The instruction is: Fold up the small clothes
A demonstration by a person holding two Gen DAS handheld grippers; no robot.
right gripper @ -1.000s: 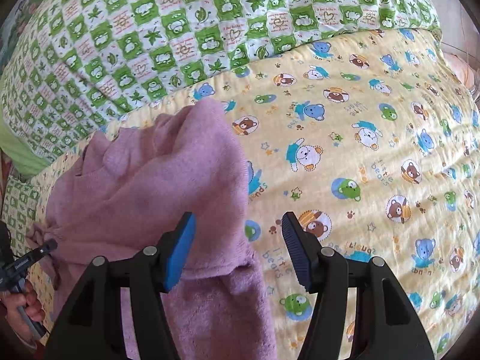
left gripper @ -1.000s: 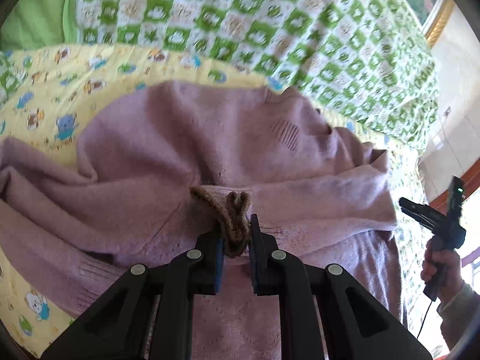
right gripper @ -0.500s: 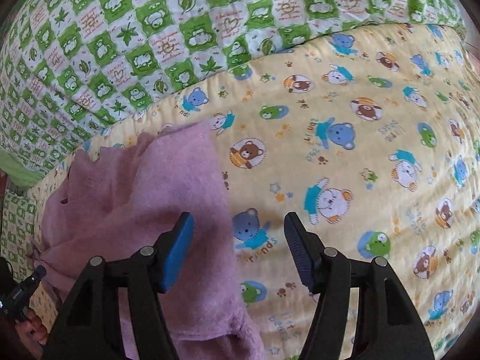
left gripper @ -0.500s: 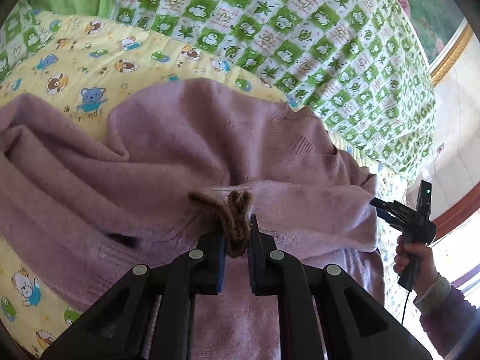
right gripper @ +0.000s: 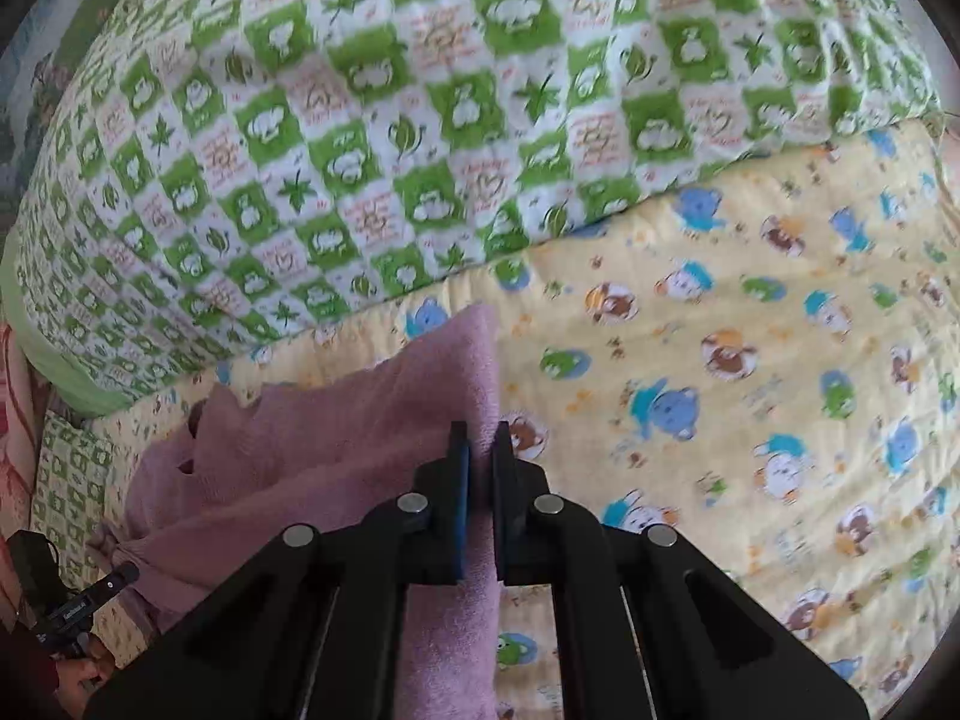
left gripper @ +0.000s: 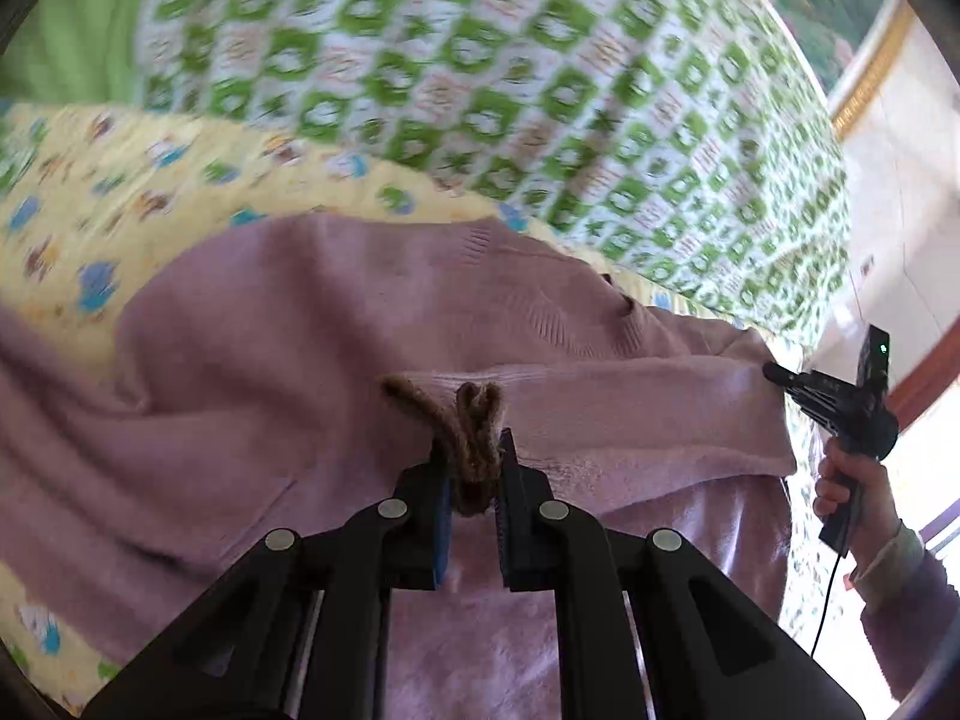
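Here, the mauve knitted sweater [left gripper: 336, 330] lay partly doubled over on the yellow bear-print sheet [right gripper: 750, 360], near the green checked quilt [right gripper: 420, 90] at the far side of the bed. The left gripper [left gripper: 471, 471] had its jaws drawn narrow on the brown yarn trim [left gripper: 468, 432] at the sweater's near edge, and the fabric spread away from that point toward the far side. The right gripper [right gripper: 480, 456] had its jaws pressed narrow on the right-hand edge of the sweater, where a ridge of cloth ran up between the blue pads [right gripper: 461, 480].

Two pinch points on one folded edge were judged to serve a single purpose: they kept the edge taut and level so the upper layer could be carried over as one panel without sagging at the middle.

Compared with the frame half a second earlier, the right gripper's jaws, then spread wide above the cloth and sheet, had closed on the sweater edge. The left gripper's grip on the trim was unchanged. The left view showed motion blur across the bedding, which suggested that the gripper was moving.
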